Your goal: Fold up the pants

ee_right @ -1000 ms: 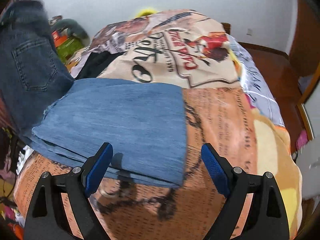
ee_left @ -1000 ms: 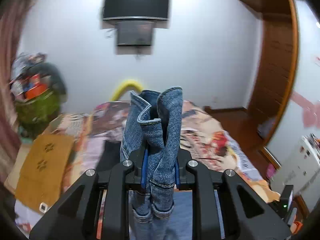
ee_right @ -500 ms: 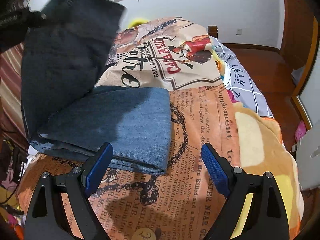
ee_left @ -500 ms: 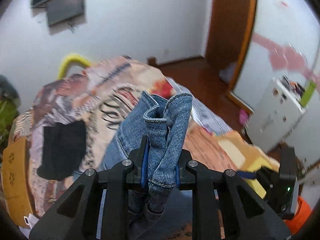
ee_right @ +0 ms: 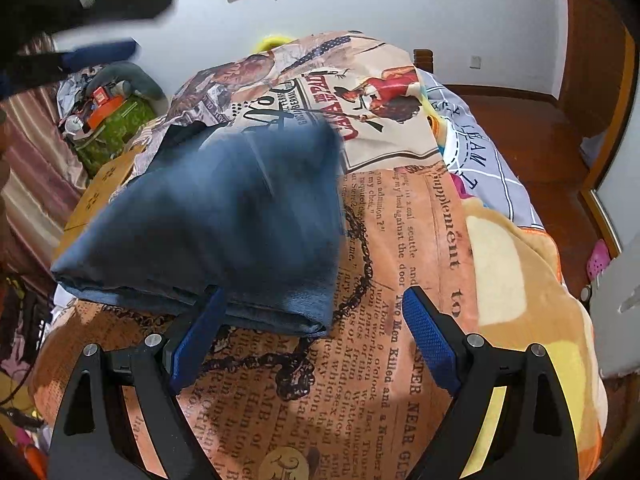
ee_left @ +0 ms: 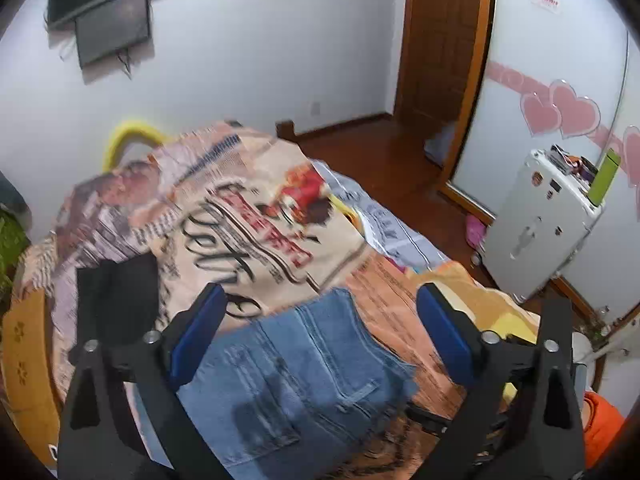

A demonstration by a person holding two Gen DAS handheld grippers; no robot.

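The blue jeans lie folded on the printed blanket of the bed, back pocket side up. My left gripper is open and empty above their near end. In the right wrist view the jeans are a blurred folded stack left of centre. My right gripper is open and empty just in front of the stack's near right corner, its left finger against the fold's edge. The left gripper shows blurred at the top left of that view.
A black garment lies on the bed's left side. A white case stands on the wooden floor to the right of the bed. A cluttered green bag and a cardboard box sit beyond the bed's left edge.
My left gripper opened and let go of the jeans' end, which dropped onto the folded stack. The right gripper stayed open and shifted slightly nearer the stack.
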